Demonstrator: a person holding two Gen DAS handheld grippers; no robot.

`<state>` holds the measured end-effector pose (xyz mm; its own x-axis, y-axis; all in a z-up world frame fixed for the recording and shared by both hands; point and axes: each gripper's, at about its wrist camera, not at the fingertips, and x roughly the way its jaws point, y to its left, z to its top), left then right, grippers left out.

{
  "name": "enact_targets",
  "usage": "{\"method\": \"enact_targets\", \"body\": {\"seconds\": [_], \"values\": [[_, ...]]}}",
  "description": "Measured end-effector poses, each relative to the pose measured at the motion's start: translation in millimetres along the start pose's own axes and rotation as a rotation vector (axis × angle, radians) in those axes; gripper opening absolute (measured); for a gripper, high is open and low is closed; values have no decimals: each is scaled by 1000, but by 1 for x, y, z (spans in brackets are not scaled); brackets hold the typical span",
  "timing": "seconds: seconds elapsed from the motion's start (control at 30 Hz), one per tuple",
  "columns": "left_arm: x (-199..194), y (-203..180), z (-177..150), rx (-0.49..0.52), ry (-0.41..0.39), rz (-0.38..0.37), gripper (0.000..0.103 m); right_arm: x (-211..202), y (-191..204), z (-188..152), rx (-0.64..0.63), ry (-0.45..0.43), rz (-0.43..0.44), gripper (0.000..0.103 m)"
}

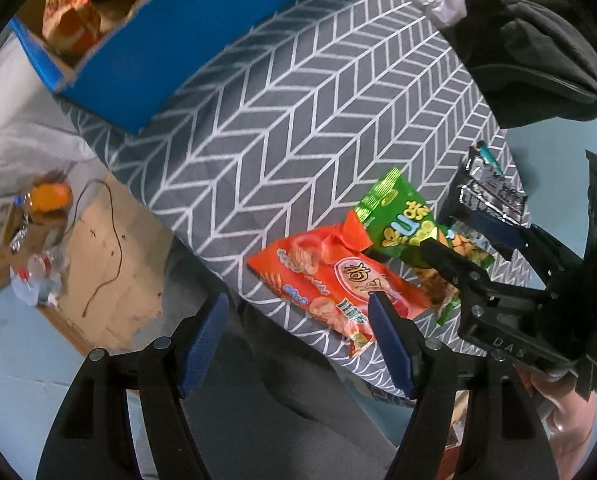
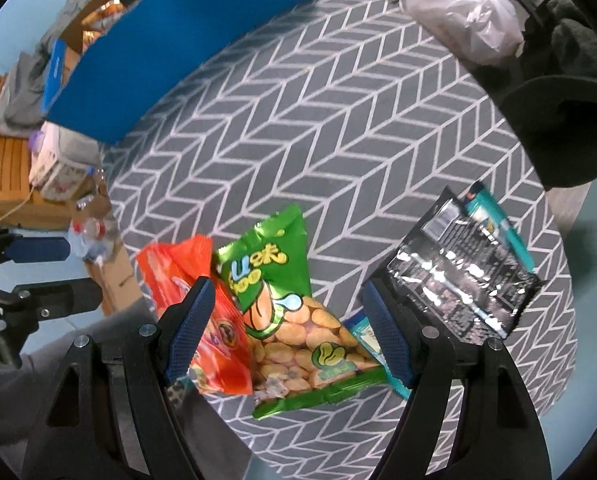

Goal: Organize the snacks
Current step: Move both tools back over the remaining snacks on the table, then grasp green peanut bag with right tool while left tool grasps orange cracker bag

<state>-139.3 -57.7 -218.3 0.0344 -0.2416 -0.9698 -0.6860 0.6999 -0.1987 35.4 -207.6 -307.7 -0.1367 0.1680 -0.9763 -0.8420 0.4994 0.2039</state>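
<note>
Partly cut off by the top edge of both views, the blue box (image 1: 202, 36) stands at the far edge of the table (image 2: 338, 128), which wears a grey herringbone cloth. Only a corner of the box's inside shows in the left wrist view: at least 1 orange-and-yellow snack bag (image 1: 72, 20) lies in it, and the rest is out of frame or too blurred to name. At the far right edge sits a crumpled white plastic bag (image 2: 464, 16); its contents cannot be made out.

Near the table's front edge lie the loose snacks. An orange chip bag (image 1: 330, 280) lies flat, its right side touching a green peanut bag (image 2: 294, 320) with a clear window showing pale nuts. A small blue-and-white packet (image 2: 364, 332) is mostly hidden under the green bag. Toward the right edge lies a shiny black packet (image 2: 458, 284), with a teal tube (image 2: 498, 224) just beyond it.

The right gripper (image 2: 286, 328) is spread wide, its blue pads on either side of the green bag, pinching nothing. The left gripper (image 1: 298, 340) is also spread, hovering at the front edge beside the orange bag.
</note>
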Motion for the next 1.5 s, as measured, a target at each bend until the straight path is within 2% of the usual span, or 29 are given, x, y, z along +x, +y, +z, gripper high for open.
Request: {"method": "enact_targets", "body": {"seconds": [0.2,0.33,0.5,0.6,0.67,0.7,0.87,1.13,1.37,1.5], "values": [[23,2,-7,-72,43,-28,74,16,1,-11,-28,38,-19,77],[40,-5,-13,-62,62,-23,78,23,-2,-21,-9,52,-14,77],[61,-10,-11,-66,87,-40,78,33,-11,-35,64,72,-10,73],[64,-6,-7,-78,89,-52,78,34,-23,-46,156,61,33,71],[65,-5,-4,-73,89,-55,78,33,-27,-52,194,49,58,64],[66,-7,-2,-63,90,-54,78,33,-28,-56,211,45,70,60],[62,-18,13,4,74,-37,78,32,-32,-76,313,14,105,53],[59,-49,47,141,72,11,78,34,-44,-106,510,-31,186,52],[62,-76,57,260,83,41,78,31,-41,-131,643,-58,238,52],[57,-92,55,285,80,55,78,24,-37,-140,684,-87,214,52]]}}
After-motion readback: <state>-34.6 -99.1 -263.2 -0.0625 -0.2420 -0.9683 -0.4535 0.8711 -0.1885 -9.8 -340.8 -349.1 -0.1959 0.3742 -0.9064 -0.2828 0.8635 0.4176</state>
